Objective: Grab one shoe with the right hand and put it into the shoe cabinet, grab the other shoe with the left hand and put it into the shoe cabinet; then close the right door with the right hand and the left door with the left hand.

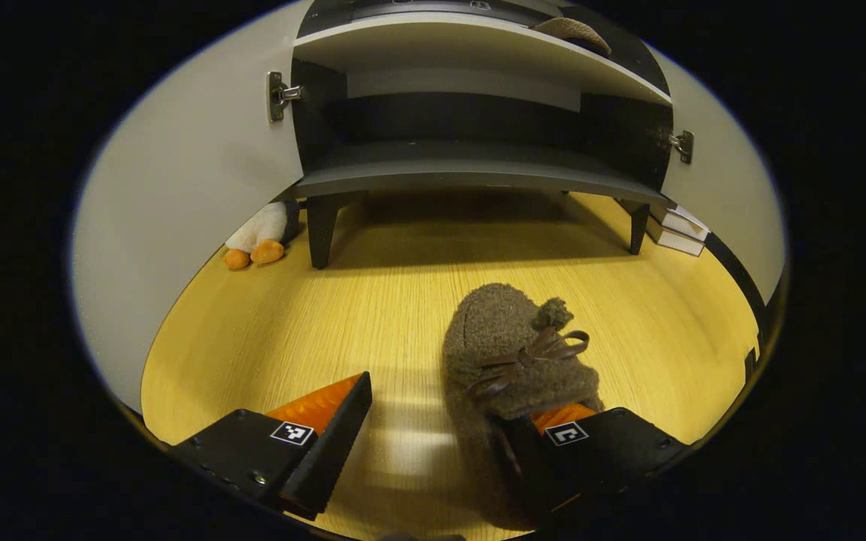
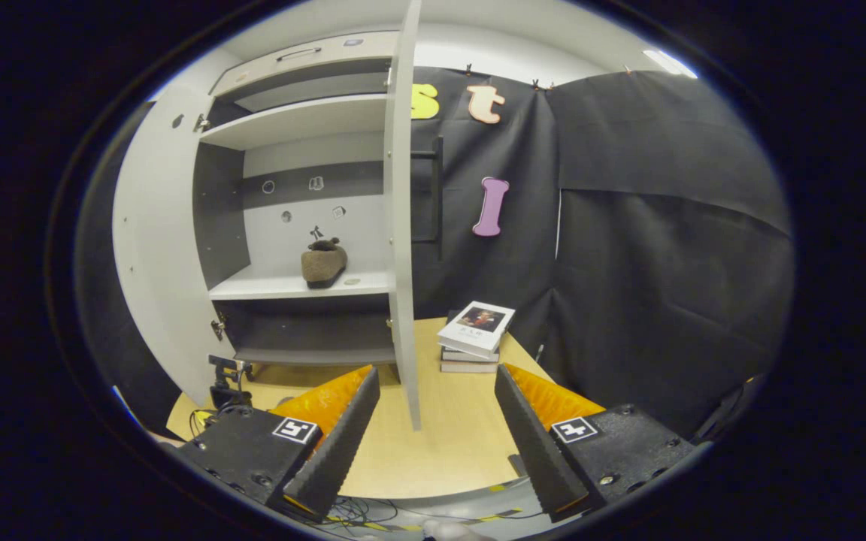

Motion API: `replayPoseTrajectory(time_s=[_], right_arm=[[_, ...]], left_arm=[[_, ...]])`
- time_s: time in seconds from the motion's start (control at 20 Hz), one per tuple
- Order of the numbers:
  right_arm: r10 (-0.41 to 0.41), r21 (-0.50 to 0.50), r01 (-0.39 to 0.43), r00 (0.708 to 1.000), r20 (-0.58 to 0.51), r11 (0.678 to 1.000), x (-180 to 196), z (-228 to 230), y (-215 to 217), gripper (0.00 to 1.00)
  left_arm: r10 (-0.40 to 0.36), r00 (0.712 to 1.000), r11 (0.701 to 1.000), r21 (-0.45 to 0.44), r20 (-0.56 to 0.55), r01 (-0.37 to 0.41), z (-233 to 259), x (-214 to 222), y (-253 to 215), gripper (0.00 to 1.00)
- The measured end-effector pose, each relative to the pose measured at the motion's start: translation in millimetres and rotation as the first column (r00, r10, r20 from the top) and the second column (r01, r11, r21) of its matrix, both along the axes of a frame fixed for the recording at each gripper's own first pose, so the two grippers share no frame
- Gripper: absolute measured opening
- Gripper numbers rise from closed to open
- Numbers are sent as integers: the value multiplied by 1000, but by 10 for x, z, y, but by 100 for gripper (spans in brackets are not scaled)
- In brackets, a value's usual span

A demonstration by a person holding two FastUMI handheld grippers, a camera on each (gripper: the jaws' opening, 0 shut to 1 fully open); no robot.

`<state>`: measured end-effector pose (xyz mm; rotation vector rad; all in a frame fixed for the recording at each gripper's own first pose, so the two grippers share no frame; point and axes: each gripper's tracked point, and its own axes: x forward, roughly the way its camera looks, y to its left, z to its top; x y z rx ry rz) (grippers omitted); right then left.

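Left gripper view, left to right: open left door point(image 1: 177, 195) of the shoe cabinet point(image 1: 478, 176), a hinge near its top inner edge. Below the door's edge, a plush toy point(image 1: 256, 239) lies on the wood table point(image 1: 267, 330) beside the cabinet's front left leg. Cabinet interior is dark, with one pale shelf up top and a dark bottom board.

Left gripper point(image 1: 444, 421): fingers spread wide, nothing pinched. The brown fuzzy slipper point(image 1: 512, 361) lies on the table between the fingers but hard over to the right one; its near end overlaps that finger, contact can't be confirmed. The left finger is well clear of it. Long axis runs roughly along the gripper's line of sight, slightly tilted. Bow and pompom sit on top, on the half nearer the gripper; the rounded end points at the cabinet.

Far right: open right door point(image 1: 719, 180), a stack of books point(image 1: 677, 229) at its foot.

Right gripper view, left to right: left door point(image 2: 151, 255) swung open, then the cabinet shelves. The second slipper point(image 2: 324, 263) sits upright on the middle shelf point(image 2: 290, 285), seen end-on, long axis pointing into the cabinet. Right door point(image 2: 401, 225) is edge-on to the camera, dead centre. Stack of books point(image 2: 476, 334) on the table behind it.

Right gripper point(image 2: 437, 421): fingers spread apart, holding nothing, hanging over the table edge with the right door's lower edge showing between them.
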<state>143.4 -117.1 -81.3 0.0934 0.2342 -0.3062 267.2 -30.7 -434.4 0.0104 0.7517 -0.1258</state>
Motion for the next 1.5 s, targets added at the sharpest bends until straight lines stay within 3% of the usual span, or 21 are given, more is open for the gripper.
replayPoseTrajectory(time_s=[0.05,0.2,0.25,0.3,0.35,0.45,0.6,1.0,1.5], right_arm=[[0,2,0,1000,1,1000,-11,-2,4,98],[-1,5,1,1000,-2,1000,-27,-18,20,98],[2,5,-2,1000,-2,1000,-41,-18,32,98],[6,6,-6,1000,-1,1000,-14,16,62,98],[7,7,-7,1000,1,1000,-23,38,82,98],[13,11,-13,1000,9,1000,-34,106,146,98],[27,13,-28,999,29,1000,-10,183,228,98],[78,32,-81,993,88,996,136,337,415,98],[132,55,-140,983,128,989,305,403,496,98]], left_arm=[[-6,1000,1000,-9,-1,6,-17,15,-49,93],[-41,999,998,-52,-7,40,-44,115,-237,62],[-22,1000,1000,-21,2,22,-23,143,-201,36],[1,1000,1000,21,-1,-1,-32,153,-98,28],[11,1000,1000,29,-10,-10,-25,143,-72,5],[10,999,1000,17,-39,-9,25,80,-94,2],[-3,1000,999,41,16,2,386,60,-30,2],[37,985,999,6,167,-39,1881,63,-107,2],[107,925,994,-40,365,-99,3730,930,-577,1]])
